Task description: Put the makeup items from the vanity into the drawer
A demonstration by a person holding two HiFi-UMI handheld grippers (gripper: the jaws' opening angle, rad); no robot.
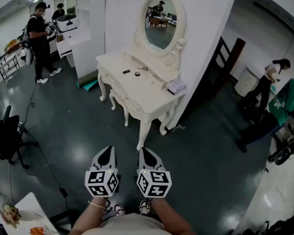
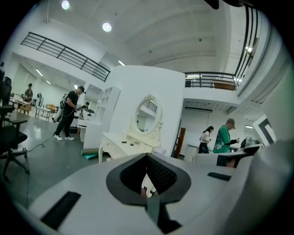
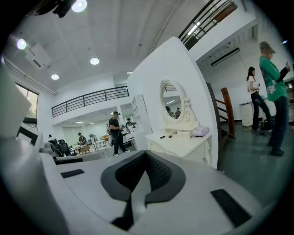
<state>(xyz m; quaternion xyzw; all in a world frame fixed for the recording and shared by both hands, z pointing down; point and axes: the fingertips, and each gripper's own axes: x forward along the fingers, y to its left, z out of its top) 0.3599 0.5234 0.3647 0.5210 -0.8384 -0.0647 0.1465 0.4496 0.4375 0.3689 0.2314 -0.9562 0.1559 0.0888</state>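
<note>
Head view: the left gripper and right gripper are held side by side over the floor, well apart from the vanity. The makeup items lie on the vanity top.

Left gripper view: the jaws are pressed together with nothing between them.

Right gripper view: the jaws are likewise pressed together and nothing is held.

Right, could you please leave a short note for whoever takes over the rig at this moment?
Left gripper: shut, empty.
Right gripper: shut, empty.
Both are held out in front, well short of the vanity.
Small makeup items lie on the vanity top by the mirror; the drawer looks shut.
Done: nothing.
Left: walk up, open the drawer, move the items in.
</note>
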